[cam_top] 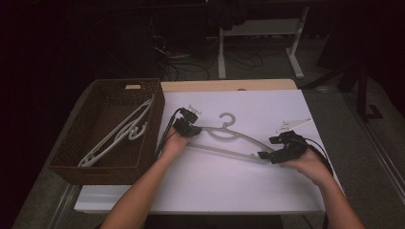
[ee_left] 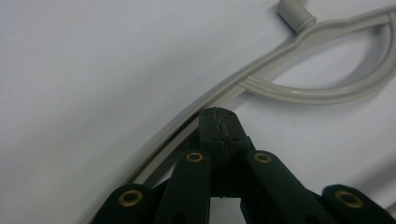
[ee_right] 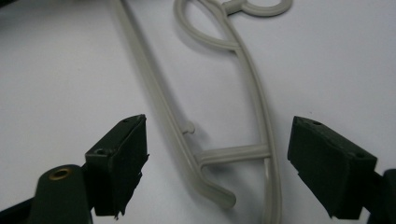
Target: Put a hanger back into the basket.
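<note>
We see a grey hanger [cam_top: 229, 138] lying flat on the white table [cam_top: 239, 186], near its middle; the left gripper [cam_top: 187, 127] is at the hanger's left end, its jaws pressed together beside the arm, and we cannot tell if they pinch it; the right gripper [cam_top: 267, 155] has its jaws spread wide around the right end; more hangers [cam_top: 119, 133] lie in the wicker basket [cam_top: 71, 164] at the left.

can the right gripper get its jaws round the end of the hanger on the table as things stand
Probably yes: the right gripper is open, its jaws either side of the hanger end, with bare table between and nothing in the way.
</note>
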`<state>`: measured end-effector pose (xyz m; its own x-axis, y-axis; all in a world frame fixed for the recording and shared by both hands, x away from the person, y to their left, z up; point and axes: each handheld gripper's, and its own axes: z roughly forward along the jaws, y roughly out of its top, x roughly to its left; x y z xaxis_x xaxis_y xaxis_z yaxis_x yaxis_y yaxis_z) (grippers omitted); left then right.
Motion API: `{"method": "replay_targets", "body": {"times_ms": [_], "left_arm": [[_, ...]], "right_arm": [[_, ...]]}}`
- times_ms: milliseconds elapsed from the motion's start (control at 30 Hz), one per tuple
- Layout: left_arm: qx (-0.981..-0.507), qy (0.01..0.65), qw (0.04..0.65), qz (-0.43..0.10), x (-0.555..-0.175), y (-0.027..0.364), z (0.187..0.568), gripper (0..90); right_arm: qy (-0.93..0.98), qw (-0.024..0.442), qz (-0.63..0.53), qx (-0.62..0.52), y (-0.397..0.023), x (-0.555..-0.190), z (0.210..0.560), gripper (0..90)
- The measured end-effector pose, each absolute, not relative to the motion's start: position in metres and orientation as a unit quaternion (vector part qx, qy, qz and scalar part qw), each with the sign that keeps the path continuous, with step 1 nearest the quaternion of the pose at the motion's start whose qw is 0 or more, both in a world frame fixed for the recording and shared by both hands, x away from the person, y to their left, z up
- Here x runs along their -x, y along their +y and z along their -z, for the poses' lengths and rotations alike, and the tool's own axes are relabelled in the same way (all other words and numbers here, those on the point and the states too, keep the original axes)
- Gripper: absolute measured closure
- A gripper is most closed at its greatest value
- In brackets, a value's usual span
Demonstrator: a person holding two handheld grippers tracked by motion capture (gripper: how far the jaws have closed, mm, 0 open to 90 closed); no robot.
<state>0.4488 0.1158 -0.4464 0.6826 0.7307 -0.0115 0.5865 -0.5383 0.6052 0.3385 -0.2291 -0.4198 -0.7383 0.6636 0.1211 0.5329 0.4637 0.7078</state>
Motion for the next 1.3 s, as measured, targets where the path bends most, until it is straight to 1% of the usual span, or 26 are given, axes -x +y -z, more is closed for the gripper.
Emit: {"method": "replay_targets", "body": {"times_ms": [167,333,400,500,633,667,733,767,800,867,967,1033,1167,1300], "left_arm": [[-0.863,0.386,0.298,-0.129,-0.468,0.113,0.447,90.0],[-0.861,0.379,0.318,-0.119,-0.463,0.117,0.439,89.7],[-0.859,0.371,0.336,-0.109,-0.455,0.119,0.432,82.8],[-0.860,0.352,0.355,-0.100,-0.438,0.121,0.423,69.2],[-0.861,0.334,0.374,-0.088,-0.414,0.126,0.415,55.1],[-0.862,0.330,0.375,-0.085,-0.408,0.128,0.414,52.0],[-0.861,0.328,0.380,-0.081,-0.396,0.131,0.413,45.3],[-0.862,0.326,0.380,-0.078,-0.390,0.132,0.414,40.0],[-0.864,0.324,0.377,-0.080,-0.385,0.133,0.415,37.0],[-0.864,0.322,0.379,-0.074,-0.376,0.137,0.418,30.5],[-0.862,0.324,0.384,-0.061,-0.366,0.143,0.423,23.3],[-0.862,0.325,0.384,-0.059,-0.362,0.146,0.425,18.8],[-0.861,0.327,0.385,-0.063,-0.361,0.147,0.427,14.3],[-0.861,0.326,0.385,-0.067,-0.361,0.146,0.427,13.6]], "right_arm": [[0.850,0.086,-0.382,-0.353,-0.230,-0.339,0.420,19.2],[0.847,0.089,-0.385,-0.355,-0.232,-0.340,0.418,19.4],[0.845,0.088,-0.386,-0.359,-0.233,-0.340,0.418,20.0],[0.843,0.092,-0.388,-0.363,-0.235,-0.342,0.417,23.6],[0.840,0.093,-0.378,-0.377,-0.240,-0.346,0.419,36.3],[0.840,0.095,-0.373,-0.382,-0.241,-0.347,0.420,41.9],[0.839,0.103,-0.364,-0.390,-0.245,-0.351,0.422,50.4],[0.839,0.103,-0.362,-0.393,-0.246,-0.352,0.423,56.4],[0.839,0.105,-0.360,-0.395,-0.248,-0.354,0.424,60.4],[0.838,0.113,-0.353,-0.401,-0.251,-0.356,0.426,71.4],[0.840,0.129,-0.332,-0.410,-0.255,-0.362,0.429,87.9],[0.845,0.125,-0.318,-0.412,-0.257,-0.366,0.435,88.9],[0.857,0.116,-0.296,-0.405,-0.255,-0.369,0.443,88.9],[0.867,0.100,-0.293,-0.391,-0.254,-0.367,0.445,89.0]]}}
